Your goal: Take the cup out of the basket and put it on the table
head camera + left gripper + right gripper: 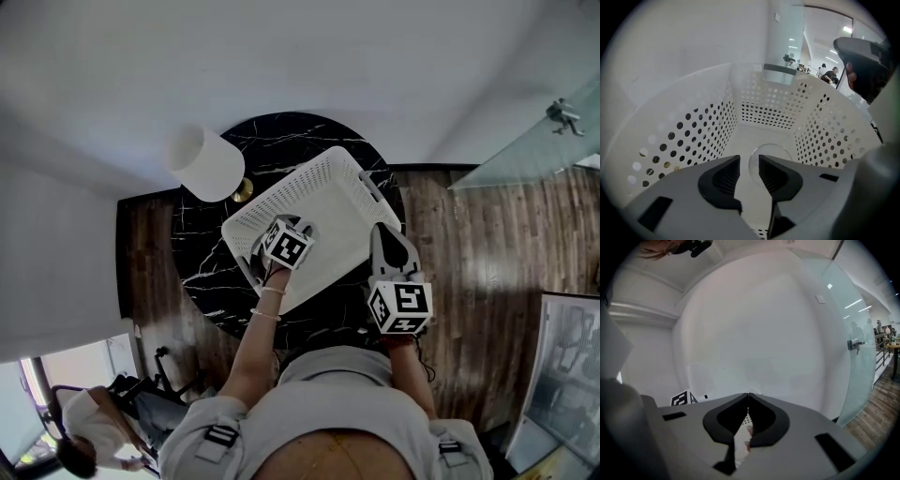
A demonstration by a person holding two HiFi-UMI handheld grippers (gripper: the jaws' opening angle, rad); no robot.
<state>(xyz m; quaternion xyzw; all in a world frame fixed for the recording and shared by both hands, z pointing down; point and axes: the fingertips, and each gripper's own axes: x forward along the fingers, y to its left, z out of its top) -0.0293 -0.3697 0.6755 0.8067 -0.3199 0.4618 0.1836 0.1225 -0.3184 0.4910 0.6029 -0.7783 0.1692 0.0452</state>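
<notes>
Cup: clear round plastic cup (774,151), on the floor of the white perforated plastic basket (698,136).
Left gripper (749,161): inside basket, jaws wide, empty; cup just beyond tips, slightly right.
Right gripper (748,397): outside basket, jaws closed, empty, farther.

This looks like an open-plan office with a lounge corner. The round tabletop (211,272) is black marble with white veins, and a lamp (206,164) with a white shade and brass foot stands on it. It is set on a dark wood plank floor (469,281) against plain white walls (281,56). A frosted glass partition (862,366) with a metal handle (853,344) closes off one side. Past it run a railing (880,355) and more wood flooring. Further off, people sit at desks (829,75) under long ceiling strip lights (846,29), and another person (89,422) sits close by.
</notes>
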